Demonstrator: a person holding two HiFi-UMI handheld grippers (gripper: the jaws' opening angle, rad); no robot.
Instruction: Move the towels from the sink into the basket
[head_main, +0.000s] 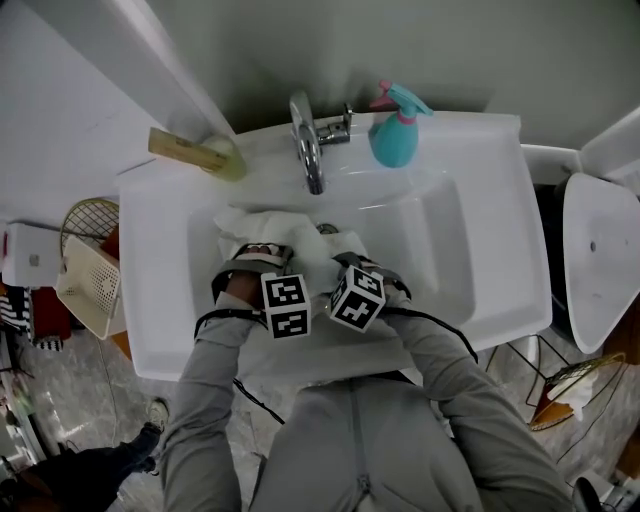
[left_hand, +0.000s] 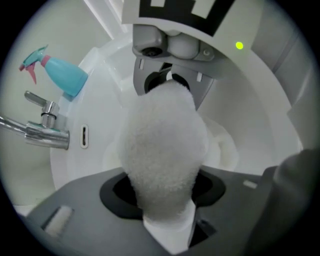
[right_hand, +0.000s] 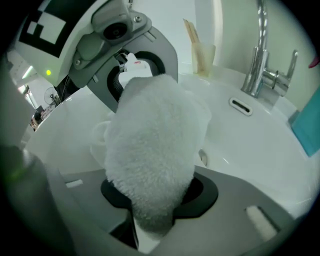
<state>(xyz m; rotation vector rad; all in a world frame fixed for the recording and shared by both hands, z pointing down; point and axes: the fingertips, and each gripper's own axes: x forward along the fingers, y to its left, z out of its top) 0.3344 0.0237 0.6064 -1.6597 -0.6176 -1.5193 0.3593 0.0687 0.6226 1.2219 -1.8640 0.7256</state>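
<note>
A white fluffy towel (head_main: 298, 240) lies bunched in the white sink (head_main: 455, 250), just in front of the tap. My left gripper (head_main: 252, 264) and right gripper (head_main: 352, 262) sit side by side in the basin, both on this towel. In the left gripper view, the left gripper (left_hand: 167, 216) is shut on a fold of the towel (left_hand: 162, 145), which fills the space between its jaws. The right gripper (right_hand: 151, 220) is likewise shut on another fold of the towel (right_hand: 152, 150). A cream plastic basket (head_main: 86, 283) stands on the floor to the left of the sink.
A chrome tap (head_main: 308, 148) rises at the back of the basin, with a teal spray bottle (head_main: 397, 130) to its right and a cup (head_main: 222, 157) to its left. A white toilet (head_main: 600, 255) stands at the right, and a wire bin (head_main: 572, 388) below it.
</note>
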